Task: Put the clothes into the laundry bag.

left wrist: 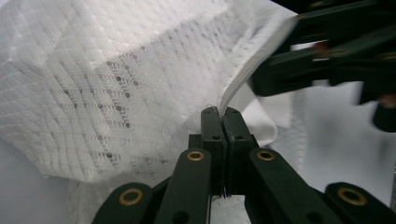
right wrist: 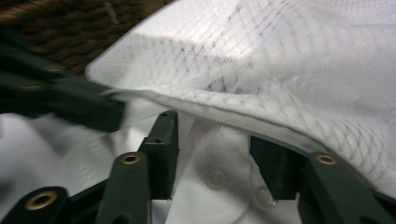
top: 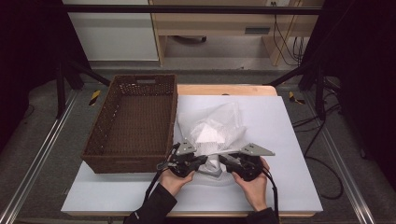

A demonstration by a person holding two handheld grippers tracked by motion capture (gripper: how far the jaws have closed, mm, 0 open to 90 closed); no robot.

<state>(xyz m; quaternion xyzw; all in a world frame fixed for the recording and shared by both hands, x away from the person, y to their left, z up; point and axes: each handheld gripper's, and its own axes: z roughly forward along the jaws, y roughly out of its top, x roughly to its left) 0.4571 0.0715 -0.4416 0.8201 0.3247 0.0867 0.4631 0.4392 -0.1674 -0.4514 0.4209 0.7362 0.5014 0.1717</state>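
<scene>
At the lower centre of the high view, the mesh bag's (top: 215, 128) zipper edge (right wrist: 243, 119) is pinched by the left gripper (left wrist: 219, 114); the spread right gripper (right wrist: 219, 135) is placed just under it.

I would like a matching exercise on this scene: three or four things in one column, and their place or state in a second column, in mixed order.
Things:
1. left gripper
2. right gripper
3. wicker basket
4. mesh bag

Descriptions:
A. brown, at the table's left side
B. jaws apart
C. white, lies right of the basket
D. clamped on the bag's zipper edge

Pairs: 1-D, 2-B, 3-A, 4-C
</scene>
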